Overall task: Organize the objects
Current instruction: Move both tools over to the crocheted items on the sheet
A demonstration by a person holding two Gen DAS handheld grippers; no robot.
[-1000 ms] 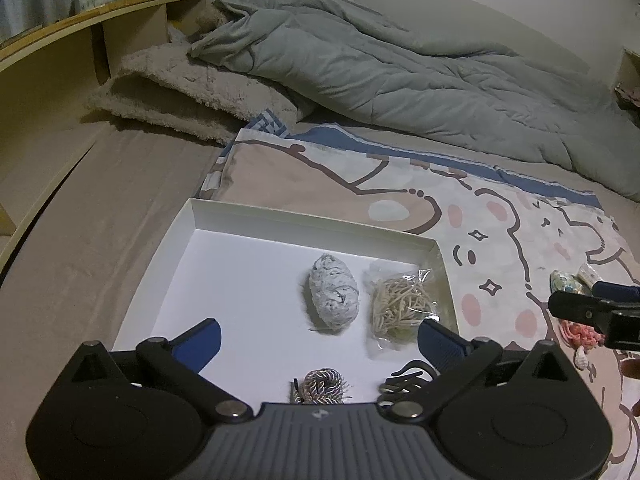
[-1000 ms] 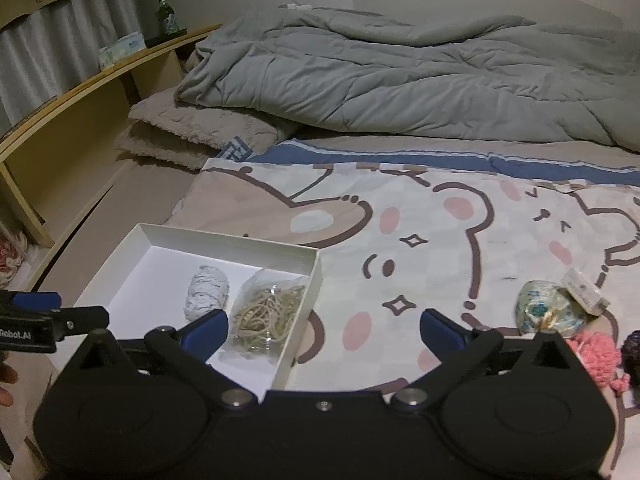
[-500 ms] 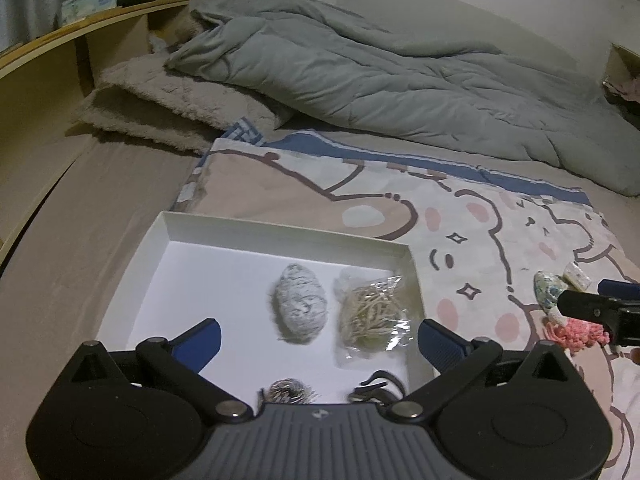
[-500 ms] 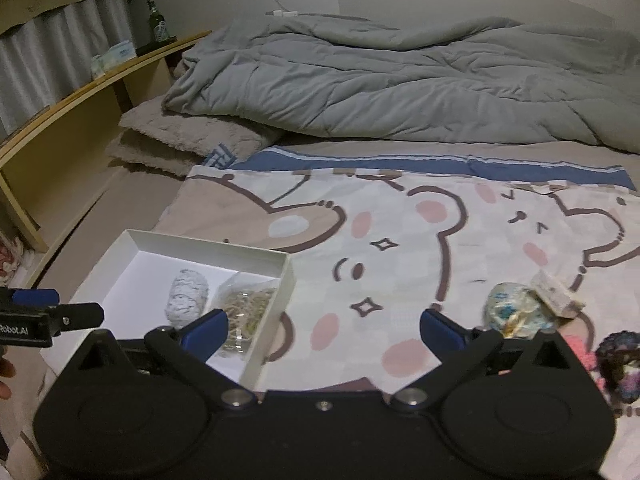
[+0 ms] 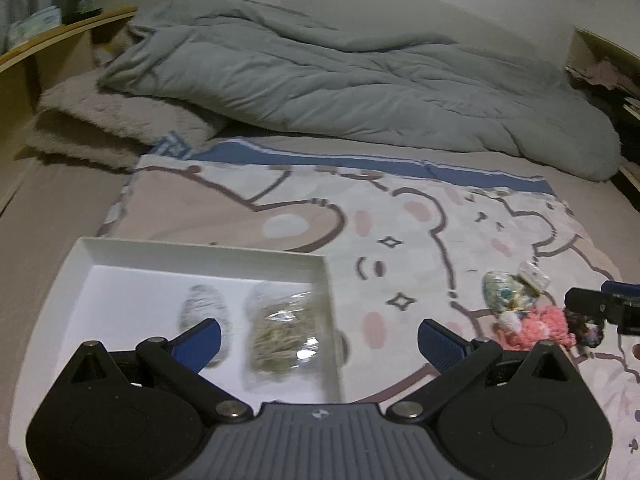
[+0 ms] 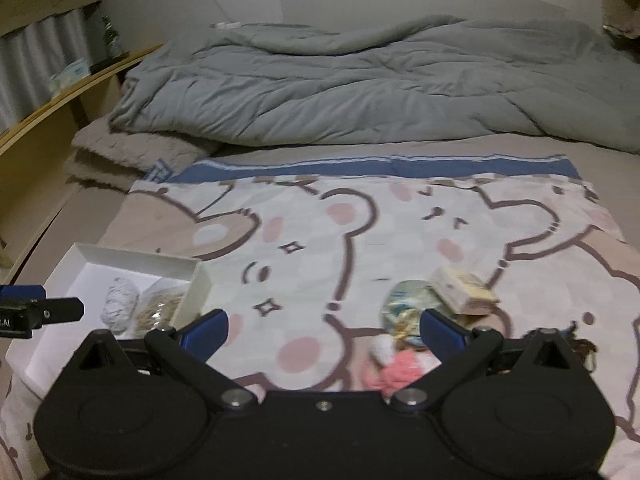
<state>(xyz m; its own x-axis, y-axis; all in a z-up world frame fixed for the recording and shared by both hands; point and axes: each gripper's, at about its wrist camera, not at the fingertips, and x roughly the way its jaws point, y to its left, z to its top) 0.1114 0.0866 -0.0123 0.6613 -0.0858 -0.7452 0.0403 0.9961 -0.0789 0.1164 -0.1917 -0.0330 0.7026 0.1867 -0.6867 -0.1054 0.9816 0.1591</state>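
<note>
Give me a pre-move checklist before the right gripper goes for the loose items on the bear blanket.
1. Right gripper open and holding nothing: ok.
2. Left gripper open and holding nothing: ok.
3. Loose items in reach of the right gripper: ok; pink fluffy piece, patterned pouch and small packet lie just ahead.
4. Items separated enough for a clean single pick: not ok; they are bunched and touching.
5. White box has free floor space: ok; only the grey-white bundle and bag of rubber bands show, at its right side.
6. Sharp view of the targets: not ok; both views are motion-blurred.
</note>
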